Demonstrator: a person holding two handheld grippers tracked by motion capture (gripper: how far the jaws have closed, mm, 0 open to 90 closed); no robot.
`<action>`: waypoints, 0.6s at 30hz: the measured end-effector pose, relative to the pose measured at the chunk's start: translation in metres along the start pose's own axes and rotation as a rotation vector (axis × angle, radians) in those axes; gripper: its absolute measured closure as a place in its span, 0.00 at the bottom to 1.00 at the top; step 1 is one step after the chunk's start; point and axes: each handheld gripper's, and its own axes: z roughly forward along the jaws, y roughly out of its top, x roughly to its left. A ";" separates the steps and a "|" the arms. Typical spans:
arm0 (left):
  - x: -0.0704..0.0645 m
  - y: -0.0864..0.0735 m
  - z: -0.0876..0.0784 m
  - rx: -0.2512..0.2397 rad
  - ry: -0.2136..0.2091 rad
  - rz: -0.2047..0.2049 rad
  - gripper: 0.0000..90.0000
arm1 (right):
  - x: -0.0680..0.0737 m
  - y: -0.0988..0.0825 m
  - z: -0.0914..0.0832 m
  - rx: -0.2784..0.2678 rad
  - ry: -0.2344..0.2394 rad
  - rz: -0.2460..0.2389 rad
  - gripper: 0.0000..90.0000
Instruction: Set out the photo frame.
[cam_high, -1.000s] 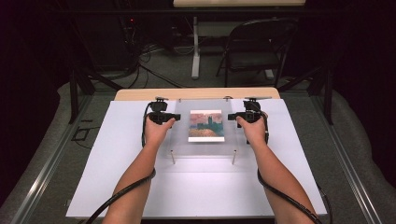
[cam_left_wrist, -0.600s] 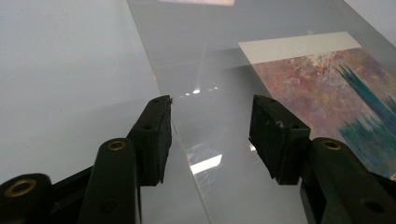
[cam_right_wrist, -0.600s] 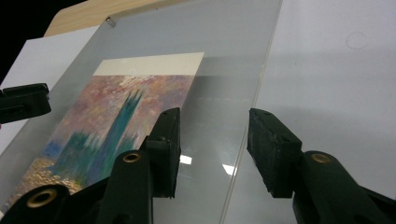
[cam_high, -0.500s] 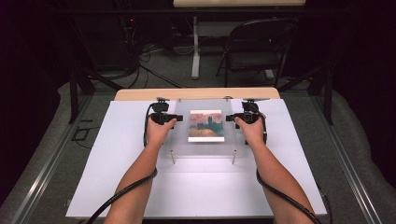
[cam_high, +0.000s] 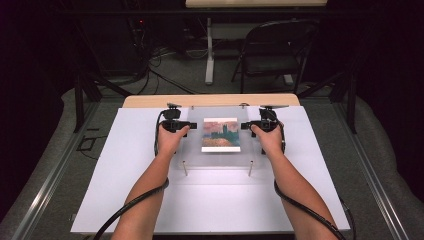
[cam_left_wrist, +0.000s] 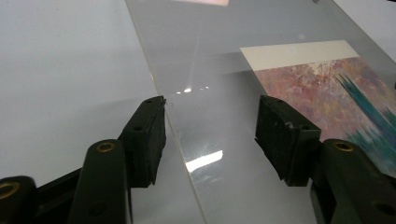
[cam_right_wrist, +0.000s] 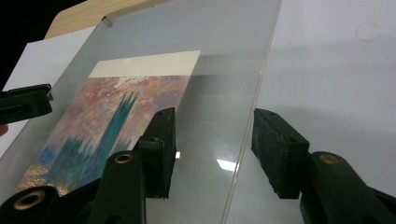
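A dark room lies behind the bench: a black folding chair (cam_high: 274, 55) stands on grey carpet at the back, beside the white leg of another table (cam_high: 209, 52), with cables (cam_high: 155, 67) trailing over the floor to the left. The bench (cam_high: 125, 180) itself is a white sheet, with a strip of light wood (cam_high: 150, 100) along its far edge and metal rails down both sides.

A clear acrylic panel (cam_high: 192, 150) lies flat near the far edge, centred between left and right. A painted print (cam_high: 220, 135) in pink, teal and ochre sits at the panel's middle. 2 metal standoff posts (cam_high: 185, 168) stand at its near corners, and 1 small fitting shows at a far corner in the right gripper view.

The left gripper (cam_high: 187, 125) is at the panel's left edge and the right gripper (cam_high: 245, 126) at its right edge, each held in a bare hand with the forearm coming in from the near side. Both sets of jaws have just been opening. In the left gripper view (cam_left_wrist: 210, 135) the jaws stand wide apart astride the panel's edge, the pads clear of it; in the right gripper view (cam_right_wrist: 212, 149) the same holds, the edge running between the 2 pads with a gap on either side.
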 end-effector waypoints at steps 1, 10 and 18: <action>0.000 0.000 0.000 -0.001 -0.003 -0.004 0.47 | 0.000 0.000 0.001 -0.001 0.005 0.005 0.54; 0.002 0.001 0.005 0.008 -0.025 -0.034 0.39 | -0.002 0.001 0.005 0.019 0.035 0.028 0.51; 0.003 0.000 0.007 0.005 -0.031 -0.052 0.38 | -0.001 0.000 0.008 0.012 0.038 0.038 0.49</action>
